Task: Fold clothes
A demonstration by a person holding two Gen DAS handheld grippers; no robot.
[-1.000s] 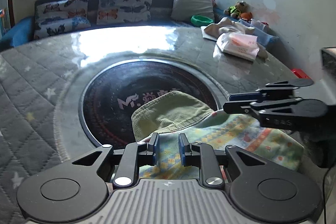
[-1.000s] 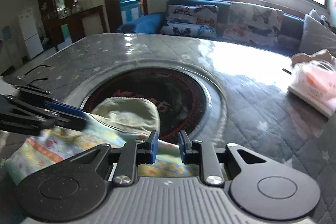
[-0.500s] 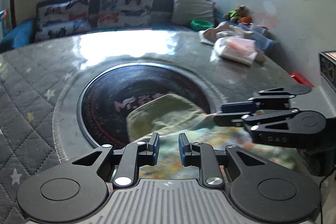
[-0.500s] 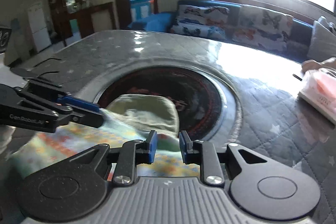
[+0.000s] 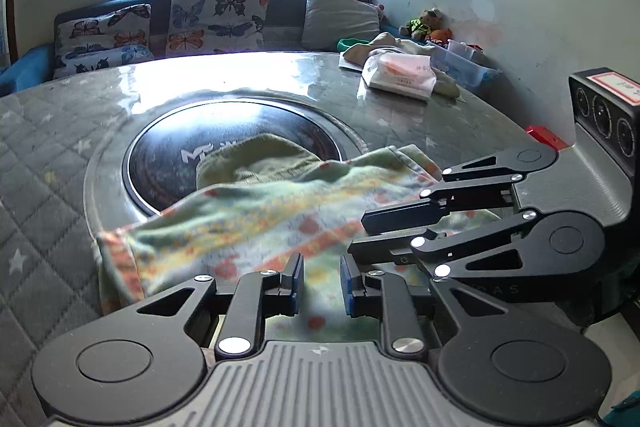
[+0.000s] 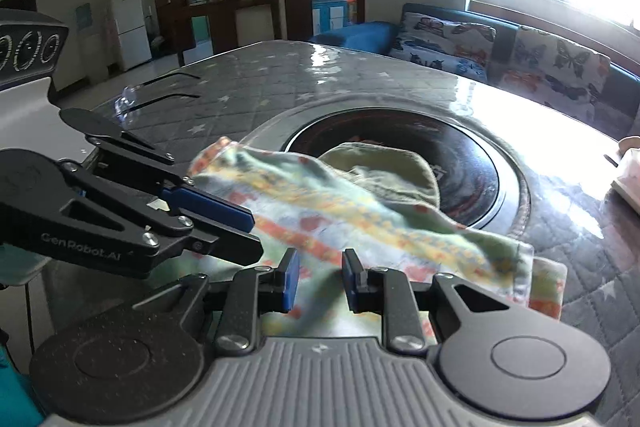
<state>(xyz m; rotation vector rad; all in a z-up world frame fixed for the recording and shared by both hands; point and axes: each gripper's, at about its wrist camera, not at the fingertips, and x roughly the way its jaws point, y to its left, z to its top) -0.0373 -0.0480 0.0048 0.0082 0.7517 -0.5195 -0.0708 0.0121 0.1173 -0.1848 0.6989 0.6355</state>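
A small patterned garment (image 5: 256,227) with an olive-green part (image 5: 256,163) lies at the table's near edge, over the rim of the dark round inset (image 5: 168,147); it also shows in the right wrist view (image 6: 360,211). Its near edge is folded up and over, blurred by motion. My left gripper (image 5: 320,285) is over the cloth with its jaws slightly apart and nothing between them. My right gripper (image 6: 318,281) stands the same way, jaws apart, empty. Each gripper shows in the other's view, left gripper (image 6: 224,223) and right gripper (image 5: 372,231), close together over the cloth.
The table has a grey quilted star cover (image 5: 44,155). A tissue pack (image 5: 400,77) and a beige cloth (image 5: 384,45) lie at the far right. A sofa with butterfly cushions (image 5: 216,17) is behind. A red object (image 5: 544,137) lies at the right edge.
Both grippers have let go of the cloth's near edge and drawn closer together. The patterned edge has been thrown forward over the garment toward the dark inset.
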